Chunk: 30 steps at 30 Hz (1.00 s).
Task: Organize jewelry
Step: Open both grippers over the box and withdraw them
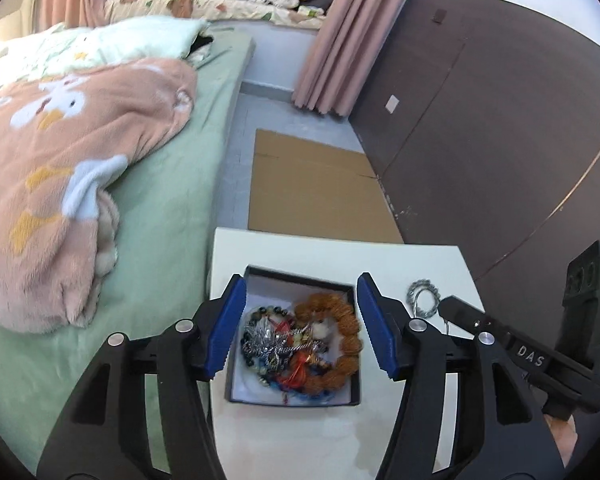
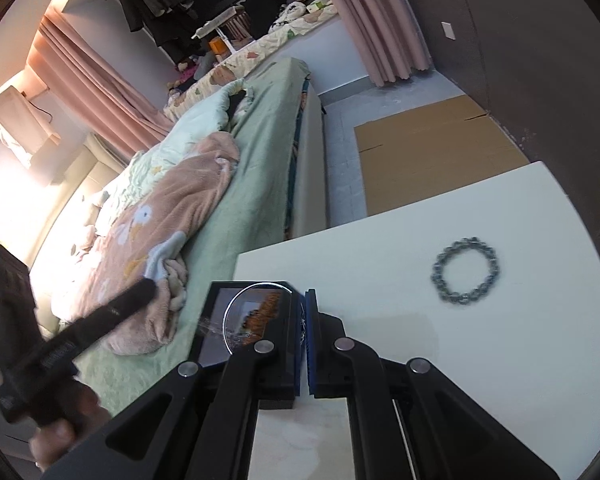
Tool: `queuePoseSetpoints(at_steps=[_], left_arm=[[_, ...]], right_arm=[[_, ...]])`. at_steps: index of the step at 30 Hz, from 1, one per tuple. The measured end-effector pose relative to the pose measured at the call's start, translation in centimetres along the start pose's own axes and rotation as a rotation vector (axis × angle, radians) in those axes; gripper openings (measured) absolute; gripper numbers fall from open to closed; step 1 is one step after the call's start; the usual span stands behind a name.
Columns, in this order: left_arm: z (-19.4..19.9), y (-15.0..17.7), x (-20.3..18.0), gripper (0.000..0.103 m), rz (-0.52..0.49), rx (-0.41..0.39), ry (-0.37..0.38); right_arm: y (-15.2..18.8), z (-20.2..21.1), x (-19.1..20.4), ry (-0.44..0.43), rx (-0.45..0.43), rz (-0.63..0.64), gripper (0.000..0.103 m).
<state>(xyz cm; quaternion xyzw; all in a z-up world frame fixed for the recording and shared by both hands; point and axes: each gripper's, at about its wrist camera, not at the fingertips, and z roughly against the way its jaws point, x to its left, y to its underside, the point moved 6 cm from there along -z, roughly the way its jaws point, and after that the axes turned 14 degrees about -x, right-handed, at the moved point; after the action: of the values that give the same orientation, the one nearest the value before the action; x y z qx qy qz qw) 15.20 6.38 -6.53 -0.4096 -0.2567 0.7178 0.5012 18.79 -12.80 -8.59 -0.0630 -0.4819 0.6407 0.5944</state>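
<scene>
Most jewelry is seen heaped in the black, white-lined box (image 1: 352, 292) at lower centre; a grey beaded bracelet (image 2: 466, 271) is left on the white counter (image 2: 380, 264); the left gripper (image 1: 302, 326) fingers stand apart, empty, while the right gripper (image 2: 305, 338) fingers are pinched on a thin silver hoop (image 2: 231, 308).

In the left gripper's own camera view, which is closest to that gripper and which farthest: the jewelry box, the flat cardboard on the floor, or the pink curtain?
From the left gripper:
1. Jewelry box, on the white table, right under the open fingers.
2. Flat cardboard, on the floor beyond the table's far edge.
3. Pink curtain, hanging at the back, past the cardboard.
</scene>
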Motion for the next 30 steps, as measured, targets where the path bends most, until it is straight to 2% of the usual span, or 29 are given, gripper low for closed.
queuePoseSetpoints(at_steps=[10,12,15,18,22,23,25,26,27,30], left_arm=[[0.9,-1.5,3.8,0.077,0.071,-0.04,-0.023],[1.0,-1.8,4.3,0.084,0.086,-0.05,-0.023],[0.9,-2.3,5.1,0.088,0.106,-0.06,-0.024],[0.7,-2.5,5.6,0.097,0.12,-0.064,-0.026],[0.6,-2.6,6.1,0.098,0.134,-0.062,-0.039],[0.6,-2.5,6.1,0.098,0.135,-0.061,-0.041],[0.6,-2.4,5.9,0.098,0.13,-0.058,-0.038],[0.6,-2.3,5.7,0.098,0.125,-0.055,-0.037],[0.6,-2.2,5.5,0.098,0.119,-0.054,-0.034],[0.6,-1.8,4.6,0.098,0.096,-0.048,-0.027]], right_arm=[[1.7,-3.3,4.1,-0.051,0.049,0.035,0.003],[1.9,-4.1,5.0,-0.069,0.059,0.031,0.003],[2.5,-5.5,6.3,-0.099,0.081,0.037,0.007],[3.1,-6.5,6.4,-0.083,0.12,0.044,0.007],[2.6,-5.7,4.7,-0.056,0.115,0.024,0.008],[2.4,-5.3,4.2,-0.052,0.111,0.016,0.011],[1.9,-4.6,3.1,-0.026,0.089,0.012,0.044],[1.6,-4.0,2.7,-0.014,0.067,0.016,0.069],[1.2,-3.4,2.4,0.0,0.037,0.028,0.07],[0.6,-2.3,1.4,0.01,0.029,0.031,0.067]])
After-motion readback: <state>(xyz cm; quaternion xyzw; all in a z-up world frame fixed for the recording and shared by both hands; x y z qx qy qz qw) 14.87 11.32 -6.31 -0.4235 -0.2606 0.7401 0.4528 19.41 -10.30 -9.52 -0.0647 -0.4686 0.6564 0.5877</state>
